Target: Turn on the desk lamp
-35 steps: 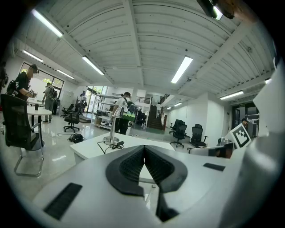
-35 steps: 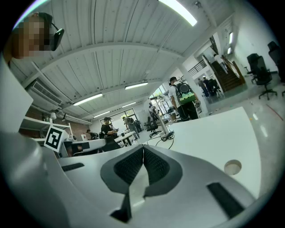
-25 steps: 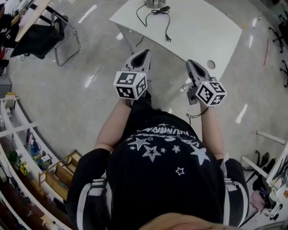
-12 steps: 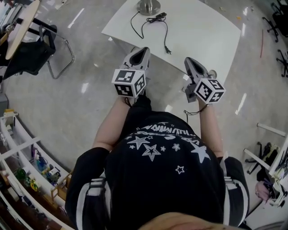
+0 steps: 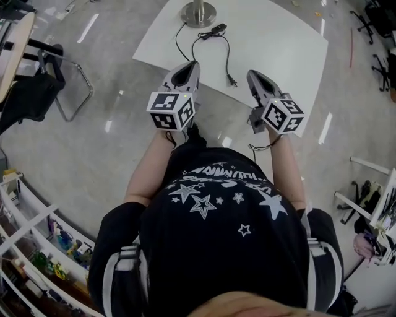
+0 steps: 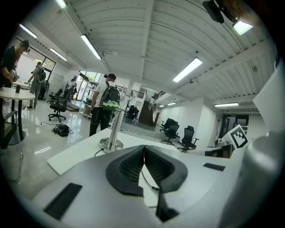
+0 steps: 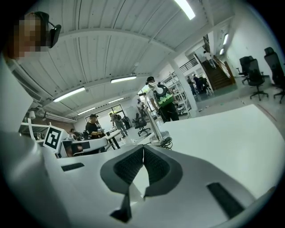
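Note:
The desk lamp's round metal base [image 5: 198,12] stands at the far edge of the white table [image 5: 278,43], its pole cut off by the frame. A black cord [image 5: 226,56] with an inline switch [image 5: 214,29] trails from it to a loose plug [image 5: 233,80]. My left gripper [image 5: 192,64] and right gripper [image 5: 251,75] hover side by side over the table's near edge, both shut and empty. The left gripper view shows the base [image 6: 110,143] and pole [image 6: 117,121] beyond the closed jaws; the right gripper view shows the lamp base [image 7: 159,140] ahead too.
A metal chair with a black garment [image 5: 34,93] stands on the floor at the left. Shelves with small items [image 5: 37,247] run along the lower left. Office chairs [image 5: 377,37] sit at the right. People [image 6: 104,109] stand beyond the table.
The table and lamp have drawn closer and lower in the head view as the person steps forward. Both grippers now reach over the table's near edge, still shut.

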